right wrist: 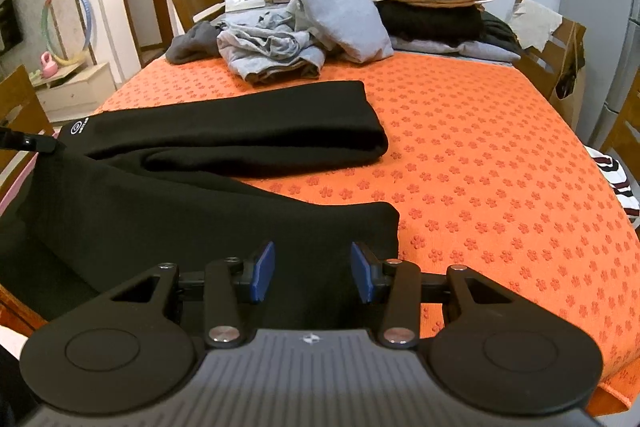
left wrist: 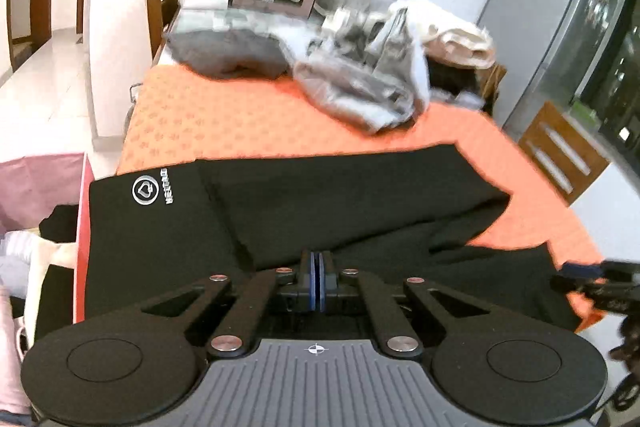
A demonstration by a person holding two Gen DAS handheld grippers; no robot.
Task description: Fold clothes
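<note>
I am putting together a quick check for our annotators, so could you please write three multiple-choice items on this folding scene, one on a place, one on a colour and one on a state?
1. Where does the white logo on the black trousers sit?
A. at the end near the left gripper
B. beside the cream stack
C. under the right gripper

2. What colour is the tablecloth?
A. blue
B. orange with a flower print
C. plain white

3. How do the jaws of the right gripper stand?
A. shut on a grey top
B. pressed together with no gap
C. apart, with black fabric in view between the pads

Key: 1 A, as the logo lies close to the left gripper at the picture's left edge; 2 B, as orange cloth with small flowers covers the table; 3 C, as both blue pads stand clear of each other.
</note>
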